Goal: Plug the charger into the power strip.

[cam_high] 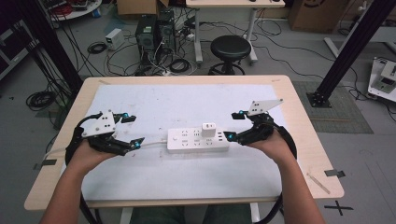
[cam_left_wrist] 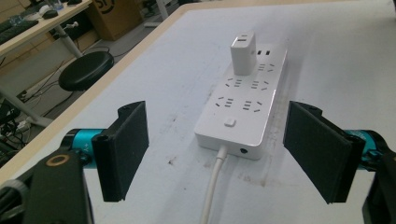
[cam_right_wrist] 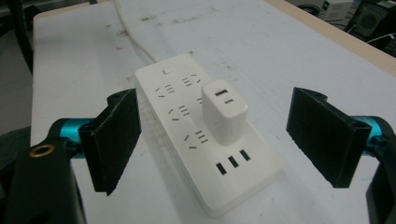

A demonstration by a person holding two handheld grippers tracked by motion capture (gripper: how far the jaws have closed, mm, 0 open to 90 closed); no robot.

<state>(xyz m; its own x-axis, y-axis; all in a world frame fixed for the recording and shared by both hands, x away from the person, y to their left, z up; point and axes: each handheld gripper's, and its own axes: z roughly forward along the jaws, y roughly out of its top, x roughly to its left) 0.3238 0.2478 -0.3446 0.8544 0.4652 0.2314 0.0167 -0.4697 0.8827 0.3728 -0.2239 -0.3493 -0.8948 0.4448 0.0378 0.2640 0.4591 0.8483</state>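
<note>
White power strip [cam_high: 198,140] lies flat near the middle of the table [cam_high: 299,140], on a pale sheet [cam_high: 187,102] that covers most of the top. Its long side runs from left to right. A white charger block [cam_high: 208,129] is plugged into one of the sockets and stands up from the strip, nearer the right end. A white cord [cam_left_wrist: 212,186] comes out of the left end of the strip and runs off to the left.

The person's two forearms come in from the bottom of the high view, one on each side. The left hand [cam_high: 86,151] holds the left gripper [cam_high: 133,130] just beside the left end of the strip, pointing at it. Its jaws are spread wide and hold nothing. In the left gripper view, the strip and its cord lie between the two black pads [cam_left_wrist: 126,149], but the pads do not touch them.

The right hand [cam_high: 273,142] holds the right gripper [cam_high: 232,126] at the right end of the strip, pointing back at it. Its jaws are spread wide too, with nothing in them. In the right gripper view the charger block sits between the open pads [cam_right_wrist: 114,140].

No words can be read on the strip or the charger block.

Beyond the table a black round stool [cam_high: 230,49] stands on the floor.
</note>
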